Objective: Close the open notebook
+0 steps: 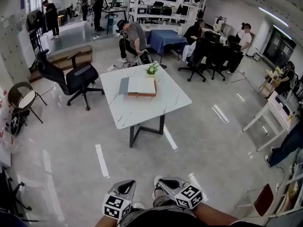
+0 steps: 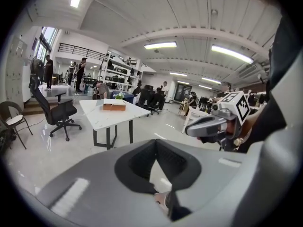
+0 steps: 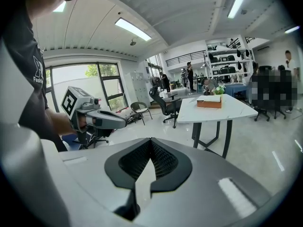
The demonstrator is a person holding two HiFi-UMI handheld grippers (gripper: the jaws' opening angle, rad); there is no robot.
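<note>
The open notebook (image 1: 141, 85) lies on the white marble table (image 1: 163, 103) far ahead of me, its pages up and a grey cover flat to the left. It also shows as a brown block, the notebook (image 2: 114, 106) in the left gripper view and the notebook (image 3: 209, 101) in the right gripper view. My left gripper (image 1: 127, 183) and right gripper (image 1: 160, 179) hang side by side at the bottom edge, well short of the table. The left gripper (image 2: 156, 142) and right gripper (image 3: 150, 141) are both shut, with nothing between the pads.
A small potted plant (image 1: 152, 68) stands just behind the notebook. A black office chair (image 1: 75, 77) sits left of the table, a round chair (image 1: 23, 98) farther left. A white desk (image 1: 277, 110) stands at the right. Several people are at the back. Shiny floor lies between me and the table.
</note>
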